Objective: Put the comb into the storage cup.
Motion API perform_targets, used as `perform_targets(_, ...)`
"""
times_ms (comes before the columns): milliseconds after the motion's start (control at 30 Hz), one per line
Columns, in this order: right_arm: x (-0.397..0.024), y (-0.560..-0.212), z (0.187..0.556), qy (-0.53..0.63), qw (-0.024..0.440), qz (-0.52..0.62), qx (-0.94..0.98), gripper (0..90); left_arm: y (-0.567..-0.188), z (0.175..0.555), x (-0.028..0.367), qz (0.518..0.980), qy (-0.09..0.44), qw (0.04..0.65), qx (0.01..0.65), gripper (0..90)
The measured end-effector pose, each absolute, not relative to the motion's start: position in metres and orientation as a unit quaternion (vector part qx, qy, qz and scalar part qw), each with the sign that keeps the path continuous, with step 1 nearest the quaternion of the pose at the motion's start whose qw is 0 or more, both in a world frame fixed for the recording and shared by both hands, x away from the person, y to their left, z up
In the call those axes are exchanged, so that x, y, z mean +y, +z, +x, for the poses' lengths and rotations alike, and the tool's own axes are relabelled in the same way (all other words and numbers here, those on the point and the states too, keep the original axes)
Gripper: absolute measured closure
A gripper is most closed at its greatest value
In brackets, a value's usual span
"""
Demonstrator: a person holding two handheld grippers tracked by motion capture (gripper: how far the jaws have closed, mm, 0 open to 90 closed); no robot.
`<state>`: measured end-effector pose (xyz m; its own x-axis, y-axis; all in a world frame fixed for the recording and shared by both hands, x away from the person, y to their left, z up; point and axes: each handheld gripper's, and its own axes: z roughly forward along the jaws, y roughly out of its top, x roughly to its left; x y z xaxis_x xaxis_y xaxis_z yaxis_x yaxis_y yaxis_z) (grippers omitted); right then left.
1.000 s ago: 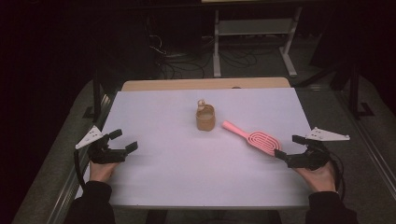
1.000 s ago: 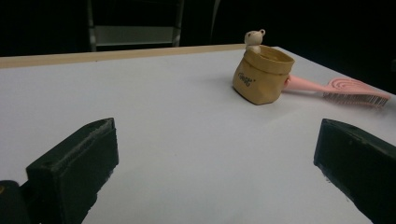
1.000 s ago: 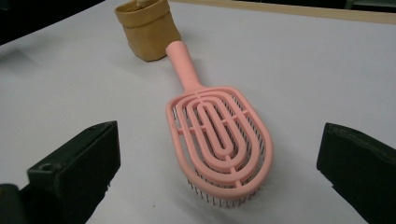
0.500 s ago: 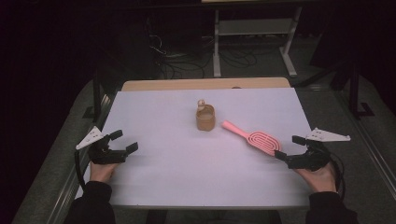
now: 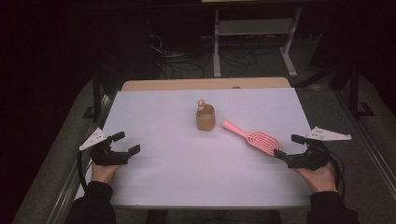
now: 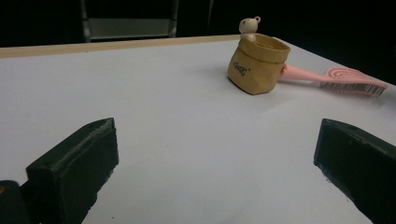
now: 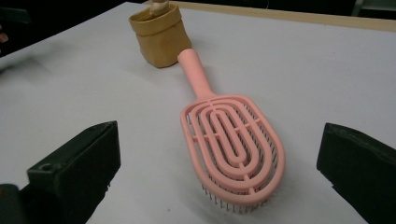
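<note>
A pink hairbrush (image 5: 256,138) lies bristles-down right of centre on the white counter (image 5: 163,172), handle toward a small tan pouch (image 5: 205,117) holding a bear-headed figure (image 6: 249,24). Right claw (image 5: 285,147) — released — sits just beside the brush head; left claw (image 5: 126,143) — released, well apart.

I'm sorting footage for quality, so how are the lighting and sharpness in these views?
High view: white table lit, surroundings nearly black. Left gripper view: brown pouch sharp with soft shadow, near jaws slightly blurred. Right gripper view: pink hairbrush crisp, no glare.
</note>
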<state>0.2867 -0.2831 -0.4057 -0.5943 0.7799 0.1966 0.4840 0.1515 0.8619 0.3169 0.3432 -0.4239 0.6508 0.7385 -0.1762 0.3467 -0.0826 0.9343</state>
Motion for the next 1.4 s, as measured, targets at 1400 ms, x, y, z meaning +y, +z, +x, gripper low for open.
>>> perform_targets(1400, -0.263, -0.349, 0.314, 0.459, 0.133, 0.379, 0.793, 0.0, -0.424, 0.316, 0.344, 0.709, 0.187, 0.559, 0.387, 0.0)
